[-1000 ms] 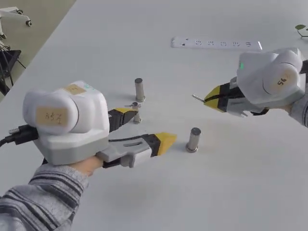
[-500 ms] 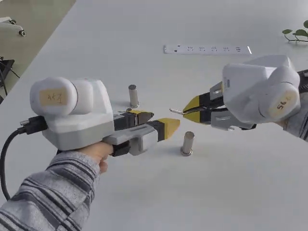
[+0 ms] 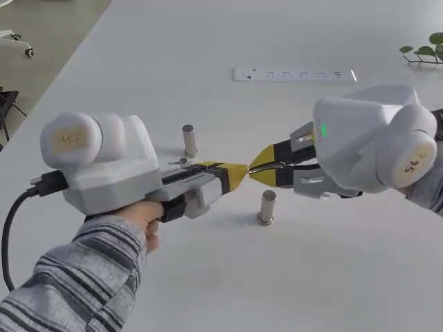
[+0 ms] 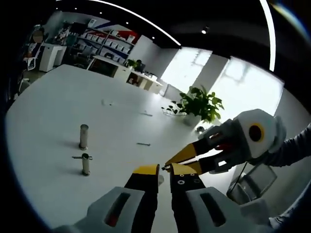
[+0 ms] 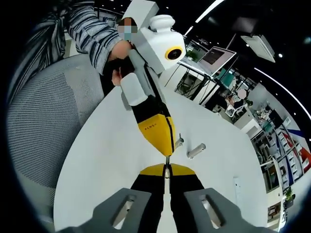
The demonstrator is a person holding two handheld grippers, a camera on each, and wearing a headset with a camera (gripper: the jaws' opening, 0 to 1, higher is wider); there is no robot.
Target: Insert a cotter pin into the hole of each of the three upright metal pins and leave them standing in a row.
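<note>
- Right gripper view: the right hand-held gripper [image 5: 167, 171] is pinched tight on a thin cotter pin [image 5: 167, 162], which pokes forward from its yellow tips. The left hand-held gripper [image 5: 164, 143] comes in nose to nose, its tip at the free end of that pin. I cannot tell whether it is touching or just short of it. To my eye this is a hand-over or re-grip in mid-air. Done well, the right one should not let go until the left has plainly closed on the pin. The left should take it close to one end, leaving the other end free to enter a hole.
- Left gripper view: the left one's jaws stand only a narrow slit apart, with the other's tip right at that slit. I see nothing firmly clamped in them. Off to the side, two metal pins stand upright on the surface [image 4: 48, 121]. One is a bare far pin [image 4: 83, 136]; the other is a nearer fitted pin [image 4: 86, 163] with a cotter pin already across its top.
- Head view: both tips meet above the surface, and the third pin [image 3: 266, 207], bare, stands near them, just below. It looks tall and narrow-footed, so I'd expect a sideways shove to topple it. The cotter pin should go in gently, level with the hole.
</note>
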